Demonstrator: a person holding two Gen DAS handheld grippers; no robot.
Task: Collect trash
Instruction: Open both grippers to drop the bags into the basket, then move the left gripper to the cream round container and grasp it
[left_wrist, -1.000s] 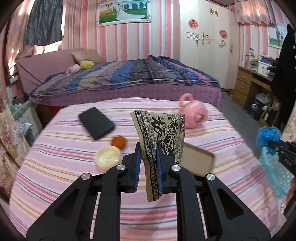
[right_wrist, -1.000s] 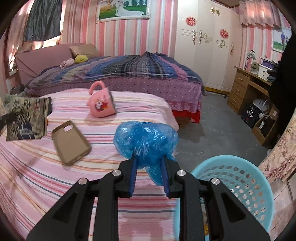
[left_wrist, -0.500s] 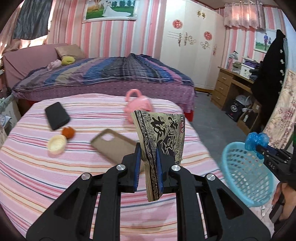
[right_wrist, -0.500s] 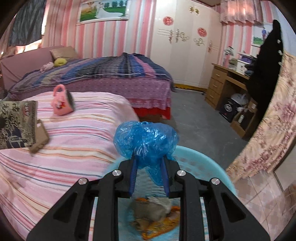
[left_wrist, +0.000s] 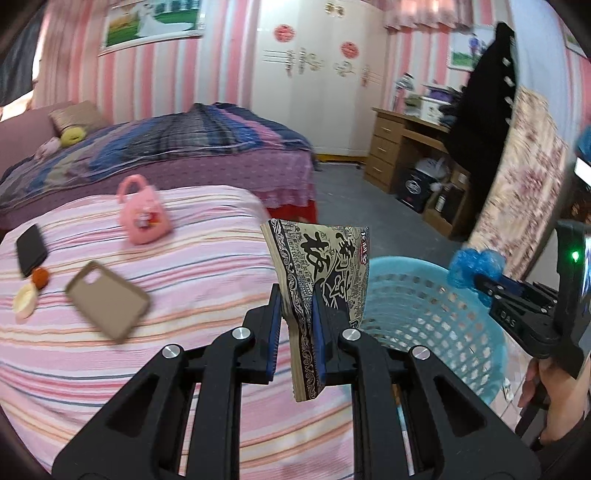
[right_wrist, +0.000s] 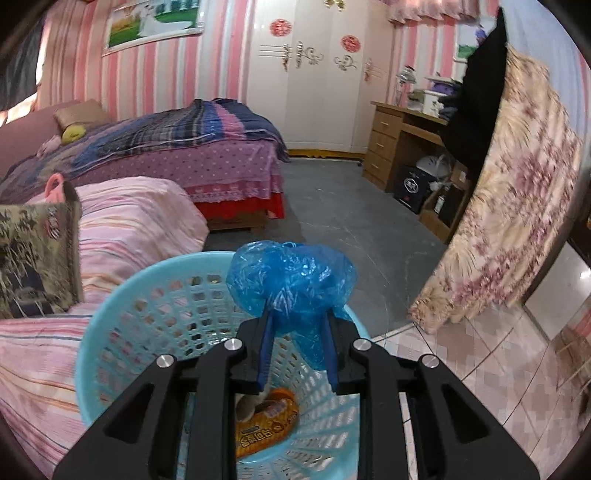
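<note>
While both hands carry trash, the left gripper (left_wrist: 295, 325) is clamped on a printed snack packet (left_wrist: 325, 280), held upright just beside the near rim of the light blue basket (left_wrist: 424, 317). Right gripper (right_wrist: 297, 343) is clenched on a crumpled blue plastic bag (right_wrist: 291, 280), held above the basket's opening (right_wrist: 122, 317). Inside the basket: an orange wrapper (right_wrist: 266, 424) at the bottom, plus something grey I can't identify. A hand (left_wrist: 554, 398) shows at the right edge of the left view, holding the right tool. Further out on the striped bedspread (left_wrist: 207, 258): tan phone case (left_wrist: 107, 301), black phone (left_wrist: 31, 249), small orange ball (left_wrist: 40, 277), cream lid (left_wrist: 25, 298), pink mug (left_wrist: 143, 216). Beyond: second bed (right_wrist: 177, 147), white wardrobe (right_wrist: 314, 74).
</note>
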